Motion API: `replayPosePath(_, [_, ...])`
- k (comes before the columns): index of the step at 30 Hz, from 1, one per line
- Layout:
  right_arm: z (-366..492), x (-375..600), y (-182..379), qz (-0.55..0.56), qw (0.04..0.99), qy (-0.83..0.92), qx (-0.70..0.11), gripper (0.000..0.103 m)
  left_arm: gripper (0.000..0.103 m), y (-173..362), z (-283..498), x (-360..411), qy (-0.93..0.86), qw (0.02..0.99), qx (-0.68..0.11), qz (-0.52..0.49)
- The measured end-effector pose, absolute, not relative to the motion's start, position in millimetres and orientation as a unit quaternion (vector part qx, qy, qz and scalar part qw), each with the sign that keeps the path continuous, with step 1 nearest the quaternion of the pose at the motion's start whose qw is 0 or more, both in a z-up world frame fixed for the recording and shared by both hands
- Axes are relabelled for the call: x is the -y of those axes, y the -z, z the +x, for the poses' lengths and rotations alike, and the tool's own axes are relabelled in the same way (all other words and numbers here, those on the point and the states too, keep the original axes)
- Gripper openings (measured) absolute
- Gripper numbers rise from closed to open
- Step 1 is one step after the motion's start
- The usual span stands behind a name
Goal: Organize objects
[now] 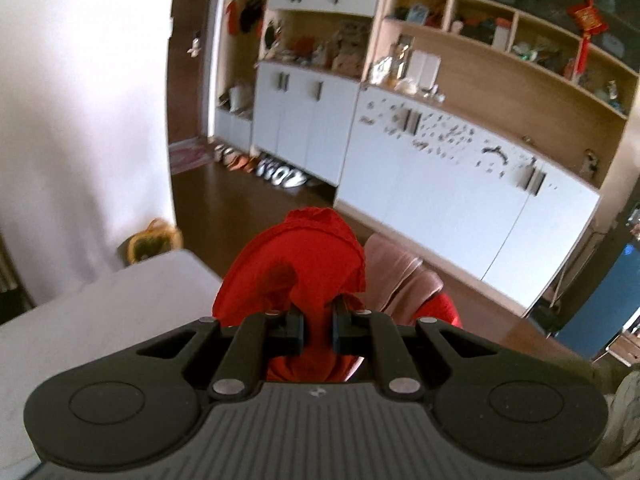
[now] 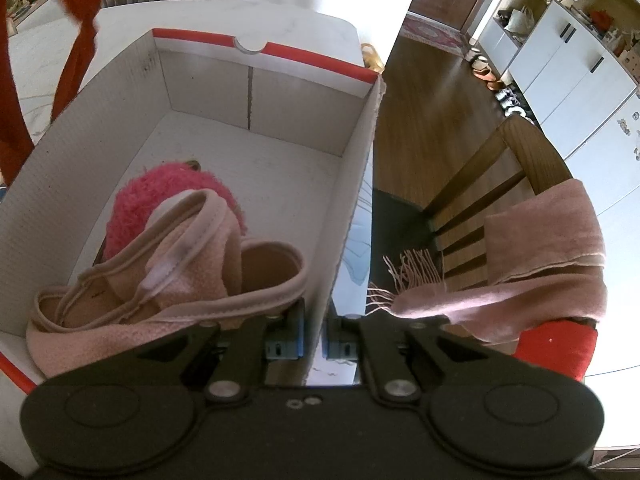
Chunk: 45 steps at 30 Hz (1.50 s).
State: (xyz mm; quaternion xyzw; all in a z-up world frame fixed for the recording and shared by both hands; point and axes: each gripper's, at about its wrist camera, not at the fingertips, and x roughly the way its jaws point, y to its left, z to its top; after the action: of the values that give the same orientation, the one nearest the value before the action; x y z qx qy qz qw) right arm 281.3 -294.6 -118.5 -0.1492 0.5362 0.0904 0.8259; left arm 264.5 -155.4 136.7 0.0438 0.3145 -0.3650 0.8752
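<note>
Left wrist view: left gripper (image 1: 318, 322) clenched on a red cloth (image 1: 296, 264), bunched and lifted above the white table (image 1: 100, 320) edge; pink scarf (image 1: 400, 276) just behind.

Right wrist view: right gripper (image 2: 314, 332) pinches the side wall of the open white box (image 2: 352, 184). Pink slippers (image 2: 168, 280) and fuzzy pink item (image 2: 160, 196) lie inside. Pink scarf (image 2: 540, 248) drapes over the chair (image 2: 500, 184) beside the box.

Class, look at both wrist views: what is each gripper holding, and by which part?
The left gripper pinches a red cloth by a bunched fold. The right gripper clamps the near right wall of the cardboard box at its rim.
</note>
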Motion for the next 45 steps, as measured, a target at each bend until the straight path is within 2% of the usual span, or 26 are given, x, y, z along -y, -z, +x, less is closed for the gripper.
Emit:
replayPosePath(8, [283, 293, 118, -0.149, 0.826, -0.092, -0.536, 0.007, 0.011, -133, 282, 179, 0.386, 0.869, -0.309, 0.019])
replayPosePath(17, [285, 290, 121, -0.147, 0.826, -0.097, -0.536, 0.006, 0.011, -73, 318, 173, 0.358, 0.857, -0.371, 0.009])
replayPosePath(31, [286, 290, 128, -0.143, 0.822, -0.101, -0.542, 0.006, 0.011, 64, 352, 173, 0.272, 0.821, -0.494, 0.093])
replayPosePath(42, [286, 294, 129, -0.143, 0.82, -0.1, -0.545, 0.006, 0.011, 96, 352, 182, 0.248, 0.806, -0.513, 0.159])
replayPosePath(45, [286, 294, 130, -0.142, 0.82, -0.1, -0.545, 0.006, 0.016, 100, 356, 181, 0.244, 0.802, -0.521, 0.162])
